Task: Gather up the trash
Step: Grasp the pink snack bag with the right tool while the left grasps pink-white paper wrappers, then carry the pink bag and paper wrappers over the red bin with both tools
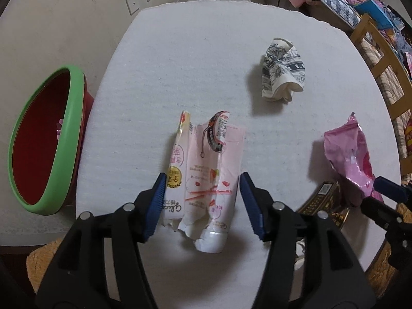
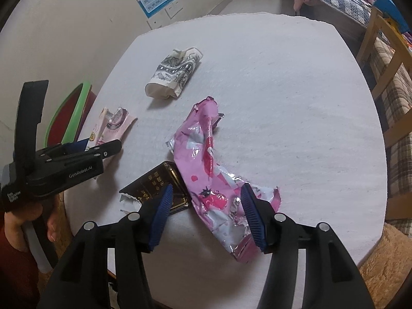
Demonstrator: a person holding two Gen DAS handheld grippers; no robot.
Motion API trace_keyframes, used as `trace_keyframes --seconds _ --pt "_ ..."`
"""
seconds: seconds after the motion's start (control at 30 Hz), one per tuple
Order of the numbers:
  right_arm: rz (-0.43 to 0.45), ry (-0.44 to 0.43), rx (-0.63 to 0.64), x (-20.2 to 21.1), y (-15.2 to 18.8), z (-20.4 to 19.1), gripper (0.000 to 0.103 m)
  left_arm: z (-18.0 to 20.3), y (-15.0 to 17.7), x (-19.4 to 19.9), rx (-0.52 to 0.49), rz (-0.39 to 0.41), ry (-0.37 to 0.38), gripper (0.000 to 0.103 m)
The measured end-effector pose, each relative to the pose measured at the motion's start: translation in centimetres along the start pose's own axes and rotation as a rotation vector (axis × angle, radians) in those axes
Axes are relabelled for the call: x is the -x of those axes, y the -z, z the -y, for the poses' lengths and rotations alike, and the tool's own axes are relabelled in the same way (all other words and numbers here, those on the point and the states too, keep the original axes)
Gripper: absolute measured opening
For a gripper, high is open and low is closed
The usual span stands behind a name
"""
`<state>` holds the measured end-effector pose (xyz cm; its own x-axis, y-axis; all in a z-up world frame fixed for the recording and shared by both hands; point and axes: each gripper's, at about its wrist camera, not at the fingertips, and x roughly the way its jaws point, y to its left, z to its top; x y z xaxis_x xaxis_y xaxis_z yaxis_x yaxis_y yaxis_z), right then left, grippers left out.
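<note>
Collection is at an early stage, judged by the layout: four pieces of trash lie on the white table (image 1: 206, 51), and the red bin with the green rim (image 1: 46, 139), standing off the table's left edge, shows only a small pink scrap inside.

The left gripper (image 1: 202, 202) hangs over the torn pale-pink wrapper (image 1: 203, 170) with its jaws apart — the wrapper lies between the pads, and no grip is evident. The right gripper (image 2: 207, 215) likewise straddles the crumpled pink foil bag (image 2: 213, 180), jaws apart, nothing clamped.

Remaining items: the crumpled black-and-white patterned paper (image 1: 282, 72), well apart toward the far side, and a dark flattened box (image 2: 159, 182) just beside the foil bag, partly under it.

Obstruction — the box touches the right gripper's left pad (image 2: 162, 206) and may be caught in the closing stroke. A wooden chair (image 1: 381, 59) borders the right side.
</note>
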<state>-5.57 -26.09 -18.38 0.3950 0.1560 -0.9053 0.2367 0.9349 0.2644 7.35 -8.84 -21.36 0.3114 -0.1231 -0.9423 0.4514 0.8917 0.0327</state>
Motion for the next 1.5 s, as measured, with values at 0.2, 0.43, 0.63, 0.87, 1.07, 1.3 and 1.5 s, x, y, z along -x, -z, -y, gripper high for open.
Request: trace_keyframes --seconds 0.2,0.43,0.63,0.87,1.07,1.3,1.5 --pt "0.031 -0.019 -0.007 0.6 -0.8 0.1 0.053 0.1 0.1 0.5 0.004 0.02 0.007 0.042" --pt "0.047 -0.015 -0.1 1.7 -0.9 3.6 0.055 -1.3 0.8 3.2 0.05 0.083 -0.011 0.041" --pt "0.023 -0.075 -0.094 0.7 -1.1 2.7 0.055 -2.1 1.9 4.6 0.076 0.101 -0.022 0.041" --pt "-0.038 -0.105 -0.089 -2.1 -0.9 1.7 0.051 -2.5 2.4 5.5 0.072 0.111 -0.037 0.042" --pt "-0.02 -0.128 -0.09 -1.7 -1.0 1.4 0.021 -2.7 2.5 5.7 0.082 0.111 -0.042 0.042" --pt "0.035 -0.131 -0.082 0.2 -1.3 0.9 0.02 -2.5 2.7 5.5 0.076 0.105 -0.04 0.042" --pt "0.057 -0.142 -0.089 1.3 -1.6 0.6 0.02 -2.5 2.8 5.6 0.075 0.107 -0.038 0.042"
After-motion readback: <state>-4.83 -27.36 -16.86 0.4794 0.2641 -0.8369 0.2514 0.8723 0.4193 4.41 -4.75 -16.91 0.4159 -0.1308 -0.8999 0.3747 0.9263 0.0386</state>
